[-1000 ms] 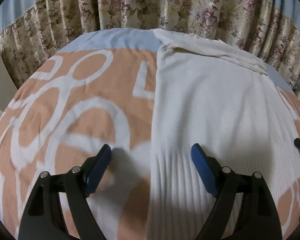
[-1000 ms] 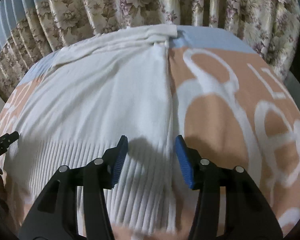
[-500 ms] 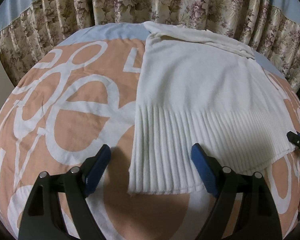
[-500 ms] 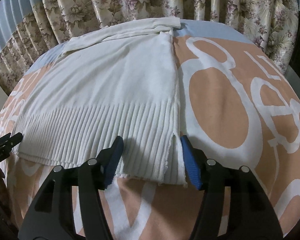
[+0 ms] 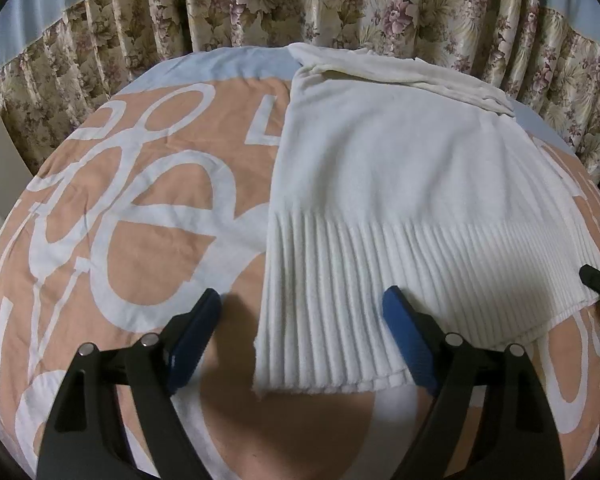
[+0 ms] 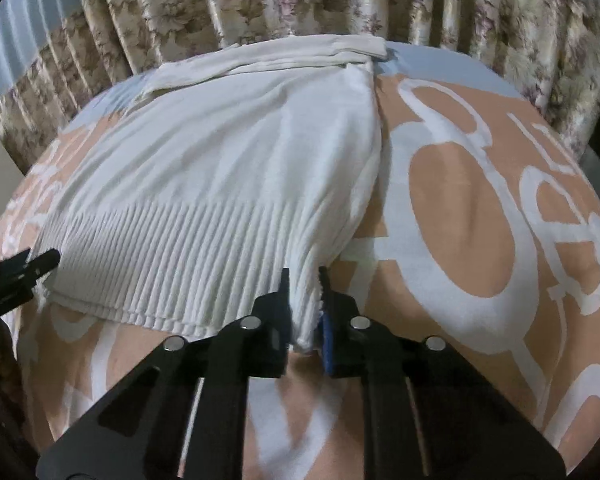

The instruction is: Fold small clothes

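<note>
Right wrist | 1 white sweater (image 6: 228,184) | right tool (image 6: 303,276) pinching hem corner

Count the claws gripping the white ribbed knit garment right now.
1. The right claw is shut on the white ribbed knit garment at its near right hem corner. The left claw is open over the near left corner, gripping nothing.

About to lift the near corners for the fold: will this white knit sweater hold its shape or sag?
The white knit sweater will probably sag: its ribbed hem already bunches where the right tool pinches it. It looks soft and light. Likely to drag rather than slide on the bedcover.
</note>
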Demonstrator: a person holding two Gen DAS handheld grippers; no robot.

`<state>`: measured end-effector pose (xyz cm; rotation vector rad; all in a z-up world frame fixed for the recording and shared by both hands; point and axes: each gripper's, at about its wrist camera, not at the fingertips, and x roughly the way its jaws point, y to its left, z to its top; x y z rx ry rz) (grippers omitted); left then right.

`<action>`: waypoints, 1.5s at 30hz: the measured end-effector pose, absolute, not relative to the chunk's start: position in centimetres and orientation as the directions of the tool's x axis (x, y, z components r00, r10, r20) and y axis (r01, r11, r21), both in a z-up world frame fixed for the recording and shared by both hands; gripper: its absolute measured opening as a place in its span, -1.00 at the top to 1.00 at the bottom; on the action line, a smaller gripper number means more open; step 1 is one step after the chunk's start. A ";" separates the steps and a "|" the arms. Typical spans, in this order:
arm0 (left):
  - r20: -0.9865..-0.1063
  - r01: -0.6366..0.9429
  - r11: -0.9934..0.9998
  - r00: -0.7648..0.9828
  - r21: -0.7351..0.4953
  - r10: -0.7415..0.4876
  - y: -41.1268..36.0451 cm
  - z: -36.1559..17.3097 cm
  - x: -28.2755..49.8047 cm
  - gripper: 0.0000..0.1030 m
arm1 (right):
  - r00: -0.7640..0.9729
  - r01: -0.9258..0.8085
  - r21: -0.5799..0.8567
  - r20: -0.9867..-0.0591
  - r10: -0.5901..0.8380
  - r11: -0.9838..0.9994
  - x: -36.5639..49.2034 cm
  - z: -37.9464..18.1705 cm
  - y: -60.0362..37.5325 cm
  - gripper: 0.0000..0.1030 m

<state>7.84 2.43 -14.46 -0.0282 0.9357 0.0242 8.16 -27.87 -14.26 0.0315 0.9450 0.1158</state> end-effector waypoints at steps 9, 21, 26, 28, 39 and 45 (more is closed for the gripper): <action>-0.805 -0.034 0.999 0.593 -0.012 0.010 2.3 -14.5 7.9 -0.63 | 0.576 -0.063 0.081 -0.811 0.103 0.995 8.2 -14.5 -27.9 0.79; -0.798 0.046 0.998 0.599 -0.046 -0.064 0.8 -14.0 7.6 0.34 | 0.575 -0.060 0.089 -0.811 0.107 0.994 8.2 -14.7 -28.1 0.76; -0.794 0.093 0.991 0.593 -0.096 -0.133 -1.0 -13.9 7.8 0.74 | 0.578 -0.058 0.089 -0.809 0.106 0.994 8.2 -14.8 -28.2 0.75; -0.792 0.086 0.992 0.596 -0.097 -0.129 -1.0 -13.9 7.9 0.74 | 0.577 -0.058 0.095 -0.809 0.110 0.994 8.3 -14.8 -28.4 0.75; -0.797 0.064 0.996 0.597 -0.066 -0.092 0.1 -13.5 7.2 0.75 | 0.578 -0.068 0.126 -0.804 0.142 0.990 7.7 -14.1 -28.5 0.82; -0.784 0.077 0.995 0.612 -0.069 -0.102 0.5 -12.0 5.7 0.76 | 0.592 -0.081 0.132 -0.791 0.154 0.988 5.8 -12.8 -28.5 0.82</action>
